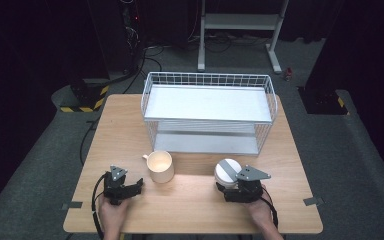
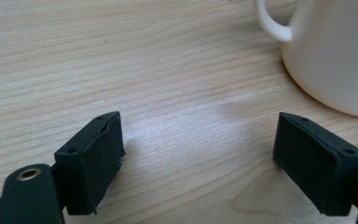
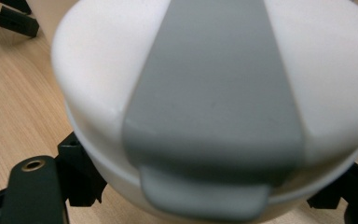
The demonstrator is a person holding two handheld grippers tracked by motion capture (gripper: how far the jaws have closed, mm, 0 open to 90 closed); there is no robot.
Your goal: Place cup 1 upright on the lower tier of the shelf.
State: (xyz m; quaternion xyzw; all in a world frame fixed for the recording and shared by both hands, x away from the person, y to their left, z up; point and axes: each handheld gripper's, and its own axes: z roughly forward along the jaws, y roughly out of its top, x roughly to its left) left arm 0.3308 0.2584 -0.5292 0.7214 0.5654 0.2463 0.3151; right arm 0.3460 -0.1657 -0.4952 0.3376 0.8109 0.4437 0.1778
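Wooden table (image 1: 195, 195) amid dark room; left gripper (image 1: 130, 189) jaws spread; right gripper (image 1: 228, 192) jaws around lidded container (image 1: 227, 171).

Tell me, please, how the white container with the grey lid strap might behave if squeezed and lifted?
The container looks like stiff, smooth plastic, so it may slip between the right gripper pads. Its round wall gives little flat contact, so it could twist. It looks squat, so tipping seems unlikely.
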